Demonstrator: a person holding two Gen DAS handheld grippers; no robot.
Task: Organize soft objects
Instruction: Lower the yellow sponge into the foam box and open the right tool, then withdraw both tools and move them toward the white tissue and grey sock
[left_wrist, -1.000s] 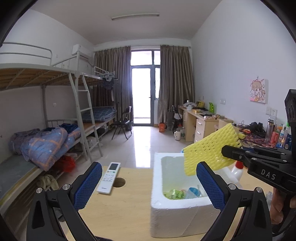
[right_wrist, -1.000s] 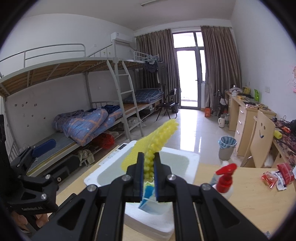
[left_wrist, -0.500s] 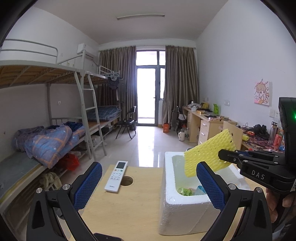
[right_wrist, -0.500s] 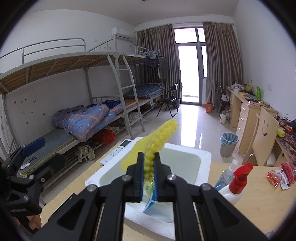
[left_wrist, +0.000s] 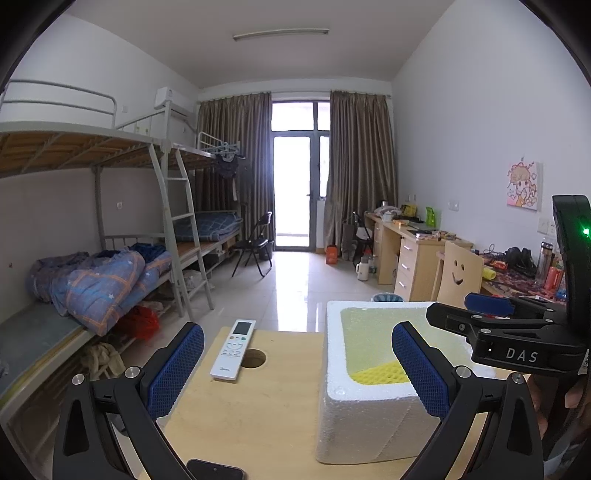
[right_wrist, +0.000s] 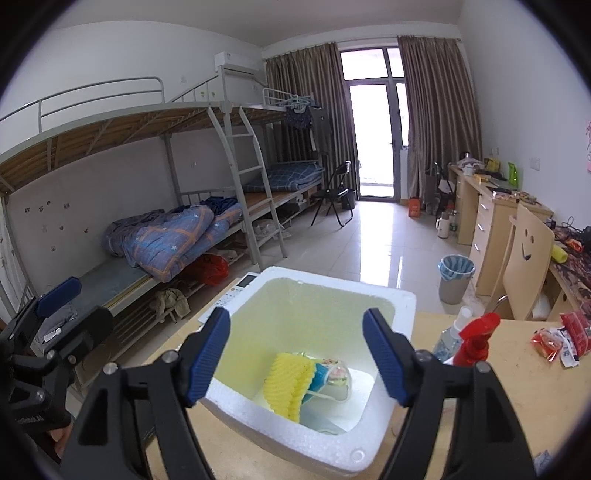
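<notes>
A yellow foam net sleeve (right_wrist: 288, 382) lies inside the white foam box (right_wrist: 402, 302), leaning on a small packet with a blue rim (right_wrist: 330, 376). My right gripper (right_wrist: 297, 356) is open and empty, above the box's near side. In the left wrist view the box (left_wrist: 354, 417) stands on the right of the wooden table and the yellow sleeve (left_wrist: 380, 376) shows inside it. My left gripper (left_wrist: 297, 369) is open and empty, above the table left of the box. The right gripper's body (left_wrist: 517, 336) hangs over the box's right side.
A white remote (left_wrist: 233, 350) lies beside a round hole (left_wrist: 253, 358) in the table. A phone (left_wrist: 216, 469) lies at the near edge. A red-topped spray bottle (right_wrist: 472, 339) and snack packets (right_wrist: 557, 339) are right of the box. Bunk beds stand left, desks right.
My right gripper opened and let go of the yellow sleeve, which dropped into the foam box. My left gripper drew back a little from the table.
</notes>
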